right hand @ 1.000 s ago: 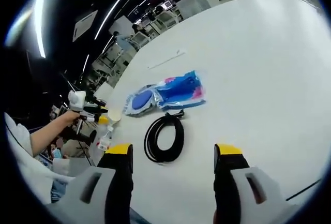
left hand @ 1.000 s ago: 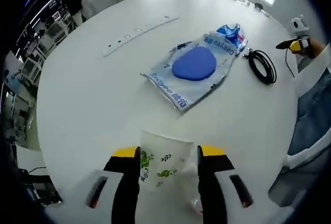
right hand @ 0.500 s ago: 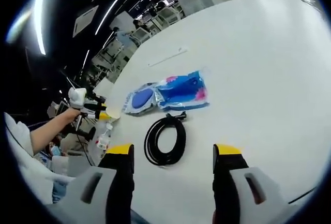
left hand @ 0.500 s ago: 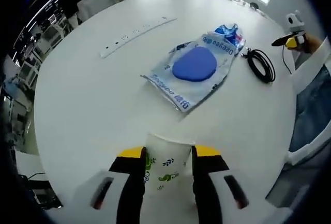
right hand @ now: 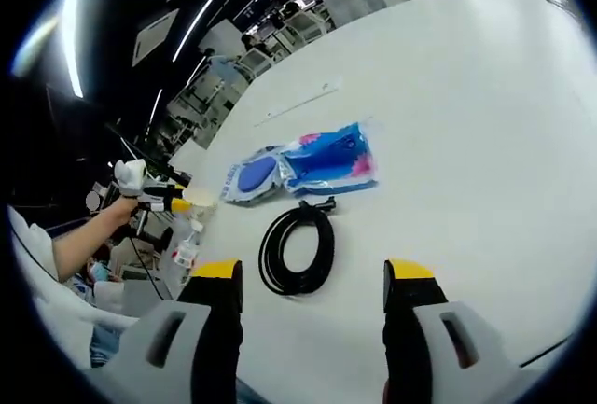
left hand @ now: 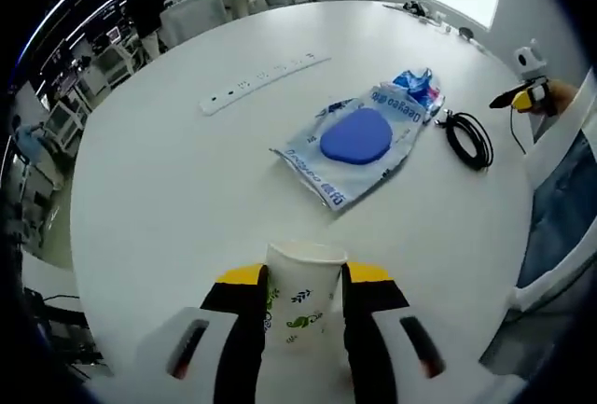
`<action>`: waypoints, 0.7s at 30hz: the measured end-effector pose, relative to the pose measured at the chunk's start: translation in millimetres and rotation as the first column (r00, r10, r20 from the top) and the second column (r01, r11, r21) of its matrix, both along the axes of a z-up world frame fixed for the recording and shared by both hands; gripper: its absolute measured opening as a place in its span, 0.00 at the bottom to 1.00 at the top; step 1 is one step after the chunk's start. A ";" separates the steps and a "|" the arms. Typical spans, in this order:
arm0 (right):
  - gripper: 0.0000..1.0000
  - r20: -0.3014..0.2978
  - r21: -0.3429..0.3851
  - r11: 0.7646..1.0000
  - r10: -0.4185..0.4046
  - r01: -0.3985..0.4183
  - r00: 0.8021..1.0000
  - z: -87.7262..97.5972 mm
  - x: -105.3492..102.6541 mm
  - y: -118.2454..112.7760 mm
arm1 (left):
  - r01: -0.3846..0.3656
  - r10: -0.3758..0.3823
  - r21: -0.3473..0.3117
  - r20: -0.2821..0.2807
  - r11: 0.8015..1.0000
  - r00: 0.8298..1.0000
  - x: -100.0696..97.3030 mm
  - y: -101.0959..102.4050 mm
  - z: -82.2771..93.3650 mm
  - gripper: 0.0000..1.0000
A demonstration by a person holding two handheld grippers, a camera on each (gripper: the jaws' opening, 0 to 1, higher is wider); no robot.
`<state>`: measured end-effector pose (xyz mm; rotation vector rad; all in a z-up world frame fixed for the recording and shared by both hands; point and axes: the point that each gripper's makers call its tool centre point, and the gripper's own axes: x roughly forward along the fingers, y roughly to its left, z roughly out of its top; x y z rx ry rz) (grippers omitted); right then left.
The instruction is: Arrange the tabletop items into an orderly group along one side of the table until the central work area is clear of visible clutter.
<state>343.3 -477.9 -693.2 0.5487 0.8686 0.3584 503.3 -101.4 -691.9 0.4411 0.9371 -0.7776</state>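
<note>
- The left tool [left hand: 300,303] is closed on a white paper cup [left hand: 303,290] printed with green leaves; the 2 yellow-tipped jaws press against its sides, and the cup stands upright near the close edge of the round white desk [left hand: 168,171].
- Further along the desk, in the left gripper view, a clear plastic bag [left hand: 359,143] lies flat with a blue oval pad [left hand: 355,135] inside it and blue and pink printing at its far end.
- Just beside that bag's far end sits a coiled black cable [left hand: 469,138], close to the bag but not on it.
- A long white power strip [left hand: 264,80] lies well apart from the bag, toward the far side of the desk.
- The right tool [right hand: 312,285] is open, its 2 jaws spread wide with nothing between them, hovering above the desk [right hand: 466,124].
- In the right gripper view the cable [right hand: 298,249] lies just ahead of the jaws, the bag [right hand: 303,165] is beyond it, and the power strip [right hand: 297,104] is further off.
- The person's hand [right hand: 119,206] holding the left tool and cup shows at the left of that view.
</note>
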 end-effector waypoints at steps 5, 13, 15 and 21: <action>0.60 0.001 0.002 1.000 -0.003 0.003 1.000 0.0 -0.6 0.0 | -0.150 0.163 -0.169 0.067 0.974 0.984 13.3 1.7 20.9 0.30; 0.60 -0.006 -0.001 1.000 -0.005 0.005 1.000 -1.9 -2.8 -0.3 | -0.410 0.499 -0.457 0.089 0.789 0.862 42.3 16.1 50.8 0.29; 0.60 -0.006 -0.002 1.000 -0.006 0.006 1.000 -1.9 -3.0 -0.7 | -0.444 0.551 -0.493 0.088 0.748 0.830 48.0 16.2 53.6 0.29; 0.60 -0.006 -0.008 1.000 -0.009 0.009 1.000 -2.0 -4.0 -1.0 | -0.496 0.649 -0.580 0.077 0.647 0.757 60.6 5.4 56.2 0.29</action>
